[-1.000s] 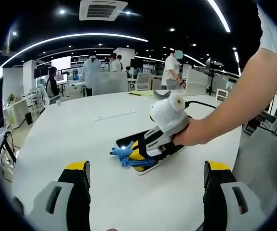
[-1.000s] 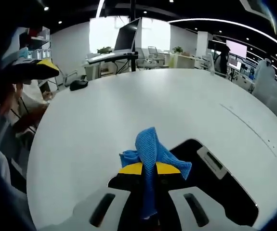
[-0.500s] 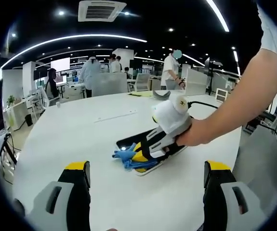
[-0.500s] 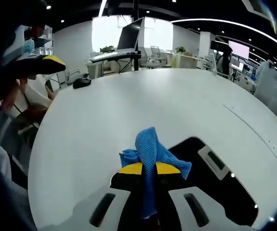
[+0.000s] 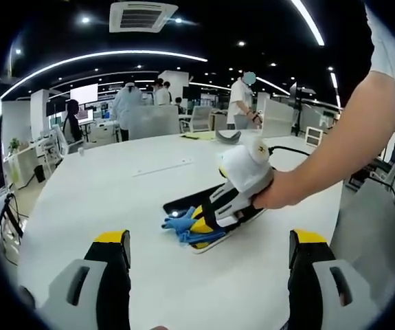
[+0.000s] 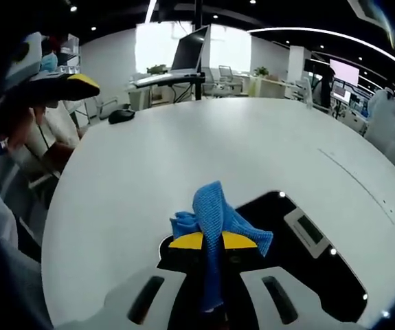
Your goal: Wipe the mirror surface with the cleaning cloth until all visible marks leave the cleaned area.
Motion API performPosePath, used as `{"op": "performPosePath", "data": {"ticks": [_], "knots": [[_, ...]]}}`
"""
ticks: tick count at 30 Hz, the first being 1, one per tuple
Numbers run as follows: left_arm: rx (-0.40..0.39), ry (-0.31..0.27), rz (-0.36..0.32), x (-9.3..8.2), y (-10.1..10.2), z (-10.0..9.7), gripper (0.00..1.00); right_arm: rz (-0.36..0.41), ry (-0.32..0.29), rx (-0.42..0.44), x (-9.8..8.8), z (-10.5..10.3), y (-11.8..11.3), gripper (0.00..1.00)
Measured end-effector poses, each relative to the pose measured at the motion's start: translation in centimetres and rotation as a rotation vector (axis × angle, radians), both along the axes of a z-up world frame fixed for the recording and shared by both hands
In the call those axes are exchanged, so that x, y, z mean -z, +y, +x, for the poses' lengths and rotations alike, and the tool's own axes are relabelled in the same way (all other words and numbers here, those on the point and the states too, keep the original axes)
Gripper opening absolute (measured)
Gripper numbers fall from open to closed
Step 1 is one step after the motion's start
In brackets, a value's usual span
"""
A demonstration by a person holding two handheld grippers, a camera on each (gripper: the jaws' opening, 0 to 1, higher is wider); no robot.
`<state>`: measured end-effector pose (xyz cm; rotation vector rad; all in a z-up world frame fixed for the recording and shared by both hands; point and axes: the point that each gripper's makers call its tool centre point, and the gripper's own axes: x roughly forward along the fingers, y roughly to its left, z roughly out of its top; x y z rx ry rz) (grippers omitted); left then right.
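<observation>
The right gripper has its yellow-tipped jaws closed on a bunched blue microfibre cleaning cloth, held down at the near end of a flat, dark rectangular mirror lying on the round white counter. In the left gripper view the person's hand drives that gripper, with the cloth at the mirror's edge. The left gripper hangs back over the counter, jaws wide apart and empty. The glass reflects ceiling lights; I cannot tell whether marks remain. Wiping looks under way, with much of the surface apparently yet to cover.
</observation>
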<state>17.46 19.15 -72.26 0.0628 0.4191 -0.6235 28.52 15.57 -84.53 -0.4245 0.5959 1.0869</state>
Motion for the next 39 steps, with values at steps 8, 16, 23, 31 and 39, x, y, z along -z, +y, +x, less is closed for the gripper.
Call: {"op": "performPosePath", "data": {"ticks": [8,16,23,31,39], "knots": [[0.003,0.004,0.004,0.1,0.1,0.0,0.98,0.002,-0.004,0.004,0.0,-0.1,-0.3,0.02],[0.0,0.002,0.017,0.2,0.3,0.1,0.99,0.006,-0.005,0.016,0.0,-0.3,-1.0,0.02],[-0.002,0.006,0.012,0.2,0.5,0.1,0.99,0.001,-0.013,0.016,0.0,-0.4,-1.7,0.02],[-0.002,0.006,0.003,0.2,0.4,0.1,0.99,0.01,-0.009,0.029,0.0,-0.4,-2.4,0.02],[0.002,0.005,-0.002,0.3,0.2,0.1,0.99,0.008,-0.011,0.033,0.0,-0.5,-2.9,0.02]]}}
